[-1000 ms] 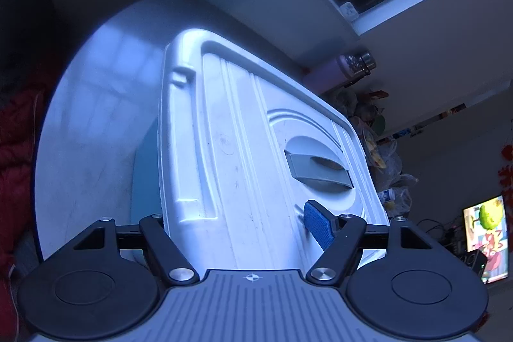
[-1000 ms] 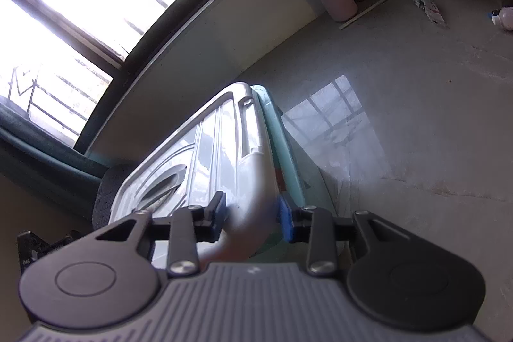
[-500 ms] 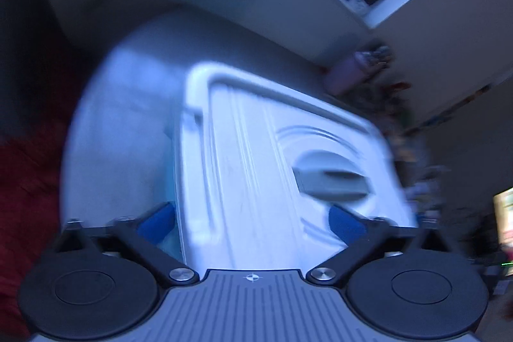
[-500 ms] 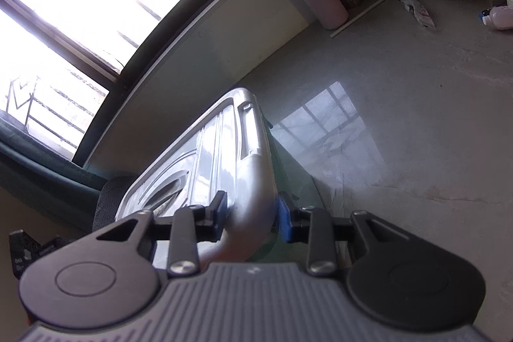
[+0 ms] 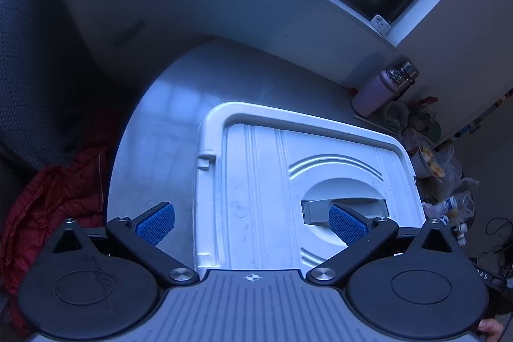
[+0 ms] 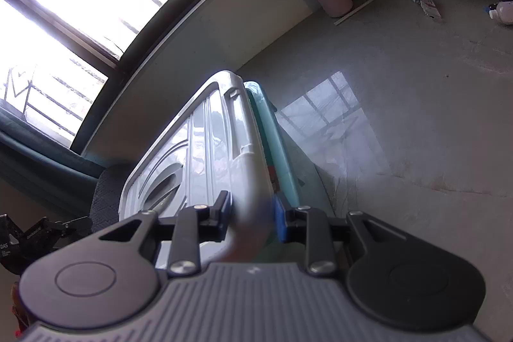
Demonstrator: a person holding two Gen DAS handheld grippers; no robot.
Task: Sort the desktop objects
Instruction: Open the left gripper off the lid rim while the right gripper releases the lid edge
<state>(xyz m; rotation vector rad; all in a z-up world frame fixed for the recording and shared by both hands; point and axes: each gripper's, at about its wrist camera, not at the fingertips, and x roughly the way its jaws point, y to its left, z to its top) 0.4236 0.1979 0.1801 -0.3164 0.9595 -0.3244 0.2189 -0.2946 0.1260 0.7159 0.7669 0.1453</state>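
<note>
My right tool (image 6: 251, 218) clenches the white lid's (image 5: 288, 181) near rim on the counter (image 6: 416, 92); my left tool (image 5: 251, 221) gapes released above. Stiff, light plastic (probably slippery), best gripped at that rim.

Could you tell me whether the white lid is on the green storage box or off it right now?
On. The white lid covers the green box; the right gripper clamps its rim.
</note>
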